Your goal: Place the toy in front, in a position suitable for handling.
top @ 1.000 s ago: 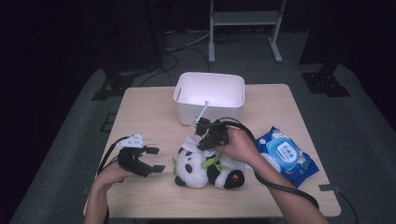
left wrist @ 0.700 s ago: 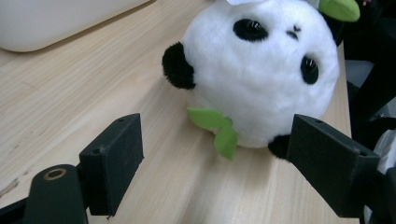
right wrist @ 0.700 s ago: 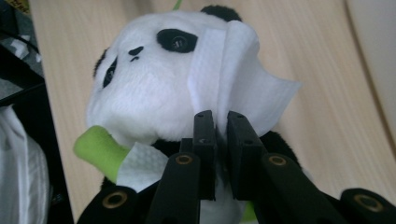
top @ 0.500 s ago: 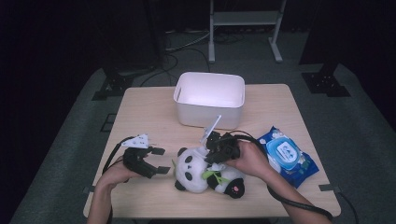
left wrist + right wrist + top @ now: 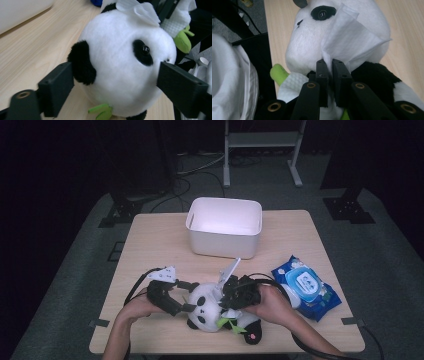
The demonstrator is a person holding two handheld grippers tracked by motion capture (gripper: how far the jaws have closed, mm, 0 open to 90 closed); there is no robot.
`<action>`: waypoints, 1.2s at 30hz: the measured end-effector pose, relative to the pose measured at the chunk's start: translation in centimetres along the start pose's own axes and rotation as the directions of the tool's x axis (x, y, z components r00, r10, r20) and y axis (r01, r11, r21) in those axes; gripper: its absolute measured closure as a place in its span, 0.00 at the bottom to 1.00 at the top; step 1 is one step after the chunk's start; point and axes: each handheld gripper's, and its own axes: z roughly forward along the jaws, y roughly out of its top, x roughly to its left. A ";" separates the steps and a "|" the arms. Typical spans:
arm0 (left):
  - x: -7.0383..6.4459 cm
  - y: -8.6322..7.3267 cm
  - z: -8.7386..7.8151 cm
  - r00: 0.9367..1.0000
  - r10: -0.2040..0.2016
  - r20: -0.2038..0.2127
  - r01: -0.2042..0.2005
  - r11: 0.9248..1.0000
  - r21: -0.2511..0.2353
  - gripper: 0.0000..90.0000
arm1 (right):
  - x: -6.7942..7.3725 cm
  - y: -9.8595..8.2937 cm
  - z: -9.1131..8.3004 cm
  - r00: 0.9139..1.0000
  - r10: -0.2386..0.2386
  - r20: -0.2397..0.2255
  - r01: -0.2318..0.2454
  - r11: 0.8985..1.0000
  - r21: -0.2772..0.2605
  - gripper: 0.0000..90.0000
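Observation:
A black-and-white panda plush [image 5: 207,312] lies near the table's front edge, its head toward the left. My left gripper [image 5: 185,296] stands open with one jaw on each side of the head; in the left gripper view [image 5: 117,75] one jaw touches the black ear and the other sits by the muzzle of the panda [image 5: 120,70]. My right gripper [image 5: 225,295] is shut on a white wipe [image 5: 230,272]. In the right gripper view [image 5: 329,62] the wipe [image 5: 352,40] drapes over the panda's face [image 5: 304,40] beside its eye.
A white bin [image 5: 225,240] stands behind the panda at mid-table. A blue pack of wipes [image 5: 306,289] lies to the right, near the person's right hand. Cables trail from both grippers over the front edge of the wooden table [image 5: 150,245].
My left gripper has moved right and now straddles the panda's head. The right gripper has brought the wipe down onto the head. The panda has shifted slightly toward the front edge.

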 end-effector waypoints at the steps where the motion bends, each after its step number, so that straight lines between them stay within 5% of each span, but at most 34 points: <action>1: 0.0 0.1 0.1 1.000 -0.010 0.002 0.010 1.000 -0.006 0.12 | 0.1 0.0 0.0 1.000 -0.003 -0.005 0.003 1.000 0.002 0.92; 9: 0.1 0.3 1.0 0.998 -0.050 0.030 0.050 0.999 0.010 0.05 | 0.9 -0.1 0.0 0.999 -0.018 -0.037 0.019 0.999 0.025 0.92; 11: 0.2 0.1 1.0 0.997 -0.043 0.071 0.043 0.999 0.000 0.12 | 1.0 0.2 -0.1 0.999 -0.021 -0.034 0.022 0.999 0.039 0.92; 19: 0.0 0.1 0.9 0.997 -0.021 0.072 0.021 1.000 -0.001 0.24 | 0.7 2.3 -0.8 0.999 -0.041 -0.030 0.041 0.999 0.004 0.92; 29: -0.4 0.1 0.8 0.997 -0.013 0.072 0.014 1.000 -0.005 0.25 | -0.9 6.7 0.3 0.997 -0.071 -0.012 0.071 0.997 0.013 0.92; 36: -0.3 0.1 0.7 0.997 -0.007 0.072 0.006 1.000 0.001 0.26 | -2.3 5.9 -0.2 1.000 -0.026 -0.016 0.026 0.998 0.052 0.92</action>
